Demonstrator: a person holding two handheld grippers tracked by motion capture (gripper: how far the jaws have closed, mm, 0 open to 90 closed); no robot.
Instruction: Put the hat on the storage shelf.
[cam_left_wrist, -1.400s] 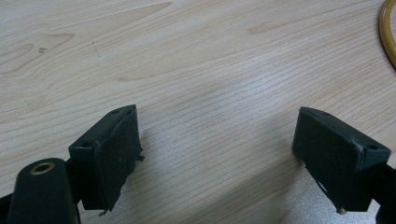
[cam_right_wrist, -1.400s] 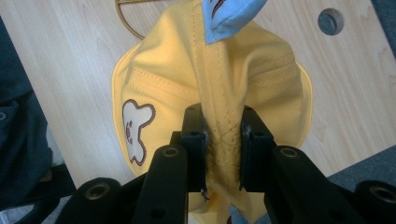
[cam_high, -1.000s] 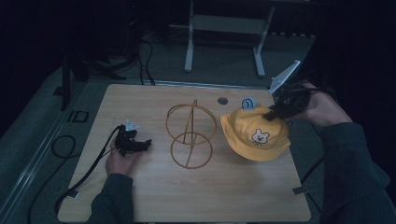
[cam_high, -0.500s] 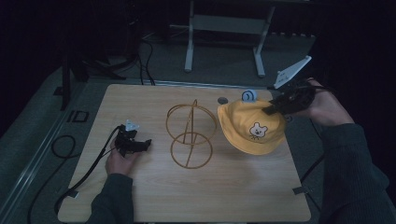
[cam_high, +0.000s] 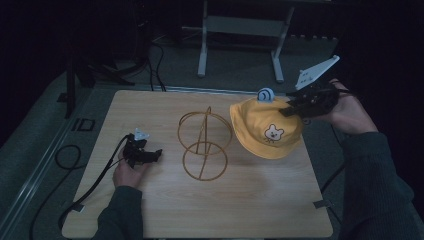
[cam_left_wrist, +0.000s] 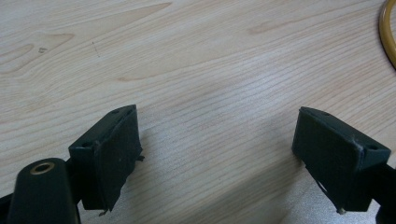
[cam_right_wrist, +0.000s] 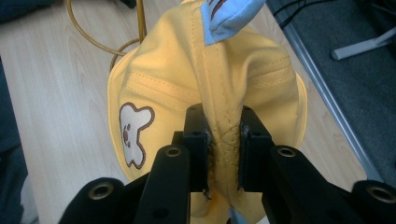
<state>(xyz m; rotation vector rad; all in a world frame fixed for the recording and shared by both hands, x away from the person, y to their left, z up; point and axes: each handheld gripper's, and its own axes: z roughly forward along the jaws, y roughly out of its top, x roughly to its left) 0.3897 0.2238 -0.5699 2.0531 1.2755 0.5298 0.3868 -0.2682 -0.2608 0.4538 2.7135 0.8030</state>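
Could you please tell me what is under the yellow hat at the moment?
The yellow hat hangs pinched in the right tongs, over the wooden table. Its brim hides the tabletop beneath and its inside.

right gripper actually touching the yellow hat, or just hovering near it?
Touching. In the right gripper view, the right gripper has both jaws pinched on a bunched fold of the yellow hat, fabric wrinkled between the pads with no gap.

A light wooden counter (cam_high: 165, 215) carries a gold wire stand (cam_high: 204, 145) of two rings joined by slanted rods, near its middle. Beyond the counter's far edge, a grey metal frame (cam_high: 239, 25) stands on the dark floor (cam_high: 165, 65), with black cables (cam_high: 150, 55) lying nearby.
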